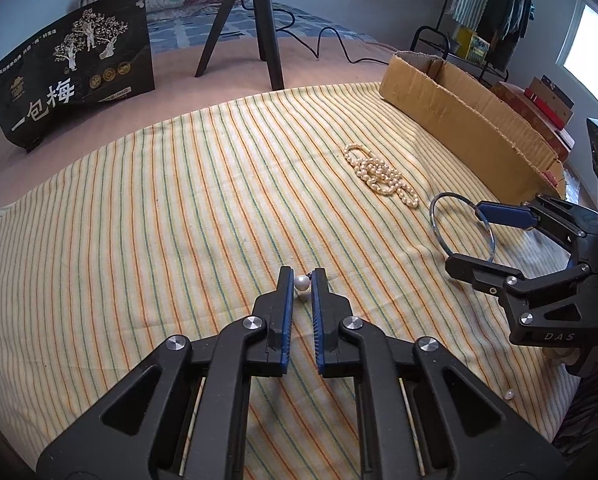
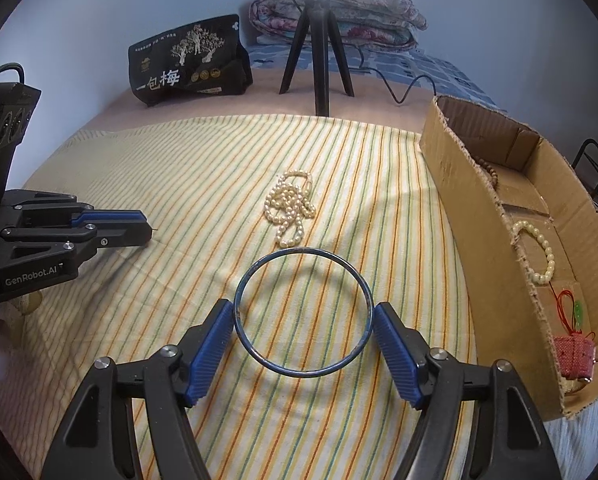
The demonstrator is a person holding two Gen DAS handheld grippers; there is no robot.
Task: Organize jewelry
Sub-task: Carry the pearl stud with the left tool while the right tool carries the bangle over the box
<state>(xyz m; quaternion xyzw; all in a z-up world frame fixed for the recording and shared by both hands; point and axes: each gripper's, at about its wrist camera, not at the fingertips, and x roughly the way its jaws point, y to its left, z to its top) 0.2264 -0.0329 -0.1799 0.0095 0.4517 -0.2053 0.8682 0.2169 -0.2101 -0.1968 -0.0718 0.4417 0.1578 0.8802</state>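
Observation:
My left gripper (image 1: pixel 301 280) is shut on a small white pearl earring (image 1: pixel 302 282), held between its blue pads just above the striped cloth (image 1: pixel 179 220). My right gripper (image 2: pixel 304 314) grips a thin blue metal bangle (image 2: pixel 304 252) by its two sides; it also shows in the left wrist view (image 1: pixel 443 240). A heap of pearl necklace (image 2: pixel 289 208) lies on the cloth ahead of the bangle, and shows in the left wrist view (image 1: pixel 379 174). A cardboard box (image 2: pixel 463 200) on the right holds a pearl bracelet (image 2: pixel 543 252), brown beads (image 2: pixel 491 174) and a red pouch (image 2: pixel 575 356).
A black printed bag (image 2: pixel 187 68) and a black tripod (image 2: pixel 319 52) stand at the back with a cable (image 2: pixel 403 92). Folded quilts (image 2: pixel 339 12) lie behind. A loose pearl (image 1: pixel 508 394) lies at the cloth's right edge. A clothes rack (image 1: pixel 491 8) stands far right.

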